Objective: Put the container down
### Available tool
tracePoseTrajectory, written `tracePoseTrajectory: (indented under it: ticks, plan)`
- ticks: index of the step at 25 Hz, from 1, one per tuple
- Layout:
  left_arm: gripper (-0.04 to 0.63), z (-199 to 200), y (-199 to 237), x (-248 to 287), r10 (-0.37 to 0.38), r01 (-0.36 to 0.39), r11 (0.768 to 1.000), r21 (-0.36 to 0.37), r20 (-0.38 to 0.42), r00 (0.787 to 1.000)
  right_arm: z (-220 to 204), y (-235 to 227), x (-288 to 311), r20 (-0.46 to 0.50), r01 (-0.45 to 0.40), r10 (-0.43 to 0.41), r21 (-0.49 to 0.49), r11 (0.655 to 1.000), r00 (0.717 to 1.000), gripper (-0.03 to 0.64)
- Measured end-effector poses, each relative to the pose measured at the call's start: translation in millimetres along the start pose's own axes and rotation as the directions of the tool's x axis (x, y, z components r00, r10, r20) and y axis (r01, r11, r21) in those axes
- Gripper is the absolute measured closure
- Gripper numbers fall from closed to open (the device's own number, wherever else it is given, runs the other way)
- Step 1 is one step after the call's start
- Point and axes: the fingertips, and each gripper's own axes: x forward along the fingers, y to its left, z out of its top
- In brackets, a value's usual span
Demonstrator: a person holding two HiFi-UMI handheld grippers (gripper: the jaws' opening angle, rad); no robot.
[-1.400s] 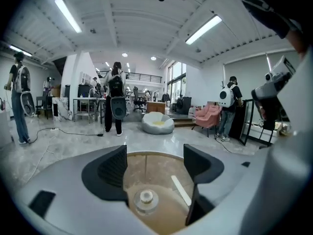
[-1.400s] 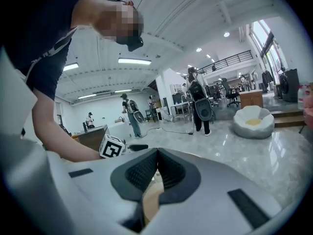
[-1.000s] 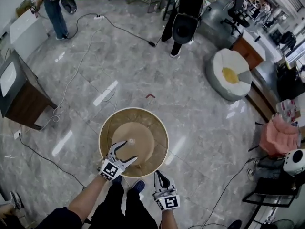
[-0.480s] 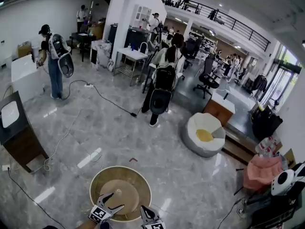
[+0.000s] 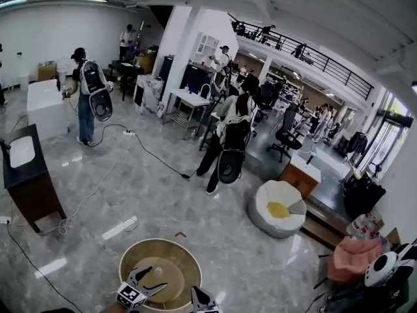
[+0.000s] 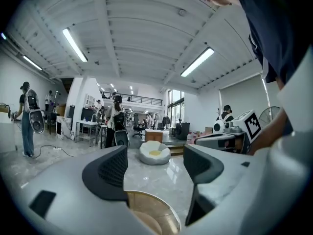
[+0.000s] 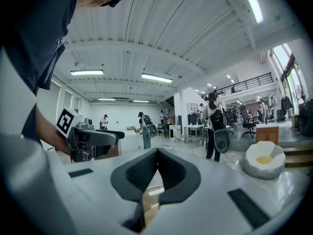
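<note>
The container [image 5: 171, 261] is a wide, round, tan tub with a raised disc in its middle; it stands on the grey marble floor at the bottom of the head view. My left gripper [image 5: 148, 280] hangs open over its near side with nothing between the jaws. The left gripper view shows the tub's rim [image 6: 155, 210] below my open left gripper [image 6: 156, 168]. My right gripper [image 5: 199, 298] sits just off the tub's near right edge. In its own view the right gripper [image 7: 156, 173] is shut, pads touching, and a sliver of the tub [image 7: 149, 199] shows beneath.
A dark wooden cabinet [image 5: 29, 188] stands at the left with a white cable [image 5: 98, 188] trailing across the floor. A white beanbag [image 5: 279, 208] lies to the right, a pink one [image 5: 348, 263] further right. People with backpacks [image 5: 229, 142] stand beyond.
The head view has tilted up, so the tub and both grippers slid to the bottom edge. The left gripper stays open over the tub; the right stays shut beside it.
</note>
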Motion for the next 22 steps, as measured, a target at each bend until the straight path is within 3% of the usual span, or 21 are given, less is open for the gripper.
tracePoseTrajectory:
  ticks: [3, 22]
  plan:
    - [0.236, 5.6, -0.8, 0.7, 0.002, -0.002, 1.000, 0.030, 0.000, 1.000, 2.6, 1.1, -3.9, 0.007, 0.002, -0.002, 0.001, 1.000, 1.000, 0.588]
    - [0.238, 6.6, -2.9, -11.9, 0.004, -0.005, 1.000, 0.029, 0.025, 1.000, 24.0, 10.2, -23.1, 0.071, 0.009, -0.009, 0.002, 1.000, 0.997, 0.588]
